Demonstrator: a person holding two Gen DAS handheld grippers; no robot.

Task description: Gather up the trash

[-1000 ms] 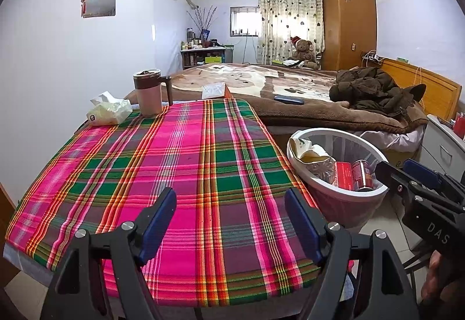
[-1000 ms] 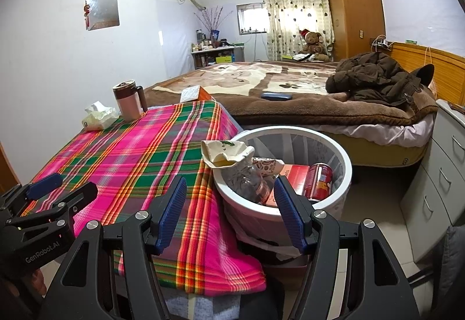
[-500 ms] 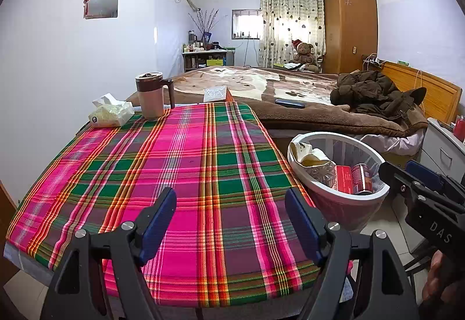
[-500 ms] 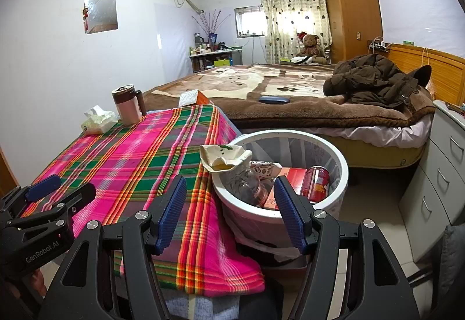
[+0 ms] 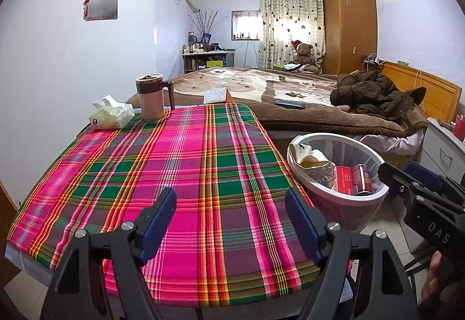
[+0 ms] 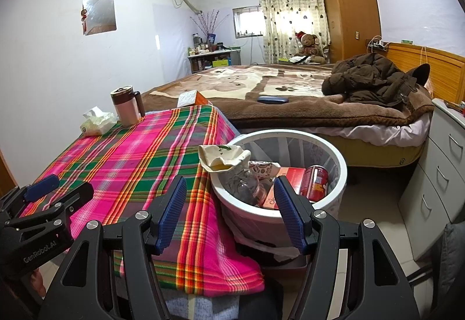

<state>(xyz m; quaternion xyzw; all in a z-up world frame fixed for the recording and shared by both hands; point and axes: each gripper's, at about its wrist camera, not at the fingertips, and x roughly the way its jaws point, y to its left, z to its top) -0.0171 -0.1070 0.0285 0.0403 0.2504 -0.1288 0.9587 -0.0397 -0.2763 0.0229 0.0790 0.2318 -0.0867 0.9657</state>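
A white trash basket [image 6: 290,132] stands on the floor at the table's right side. It holds a crumpled paper bag [image 6: 223,156], a clear plastic bottle [image 6: 244,183], a red box [image 6: 293,174] and a red can [image 6: 315,183]. My right gripper [image 6: 230,185] hovers open and empty over the basket's near rim. My left gripper [image 5: 229,198] hangs open and empty above the near edge of the plaid tablecloth [image 5: 174,163]. The left wrist view shows the basket [image 5: 334,135] to the right, with the right gripper [image 5: 407,174] beside it.
At the table's far end stand a brown-lidded mug [image 5: 151,98], a tissue pack [image 5: 112,115] and a small box [image 5: 216,95]. Behind lies a bed [image 5: 290,87] with a dark jacket [image 5: 375,93]. A white dresser [image 6: 441,163] flanks the basket on the right.
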